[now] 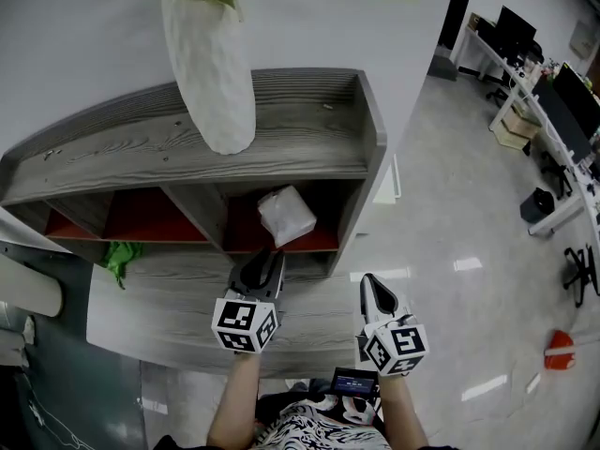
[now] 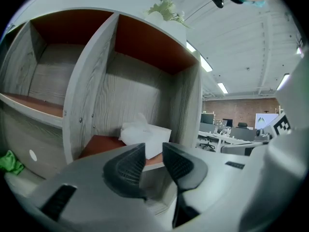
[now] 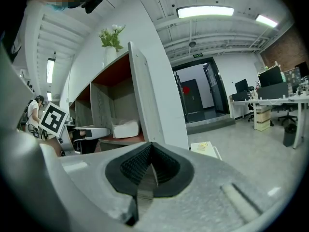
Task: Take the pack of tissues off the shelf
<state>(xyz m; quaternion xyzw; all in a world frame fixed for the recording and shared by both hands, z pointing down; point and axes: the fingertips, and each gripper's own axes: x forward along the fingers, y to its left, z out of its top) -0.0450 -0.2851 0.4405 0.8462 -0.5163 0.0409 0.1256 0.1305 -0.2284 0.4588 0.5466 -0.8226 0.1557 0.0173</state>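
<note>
The white pack of tissues [image 1: 287, 216] lies in the right-hand red-floored compartment of the grey wooden shelf [image 1: 309, 111]. In the left gripper view the pack [image 2: 145, 137] lies just beyond the jaws, and in the right gripper view it [image 3: 125, 128] shows further off. My left gripper [image 1: 269, 259] points into that compartment, a short way in front of the pack. Its jaws [image 2: 153, 151] stand a little apart with nothing between them. My right gripper [image 1: 372, 284] hangs to the right of the shelf, its jaws [image 3: 151, 151] pressed together and empty.
A white vase [image 1: 214, 64] with green plants stands on the shelf top. A green leafy thing [image 1: 120, 256] lies at the left on the lower board [image 1: 169, 307]. Office desks [image 1: 553, 111] and a red object [image 1: 560, 350] occupy the glossy floor to the right.
</note>
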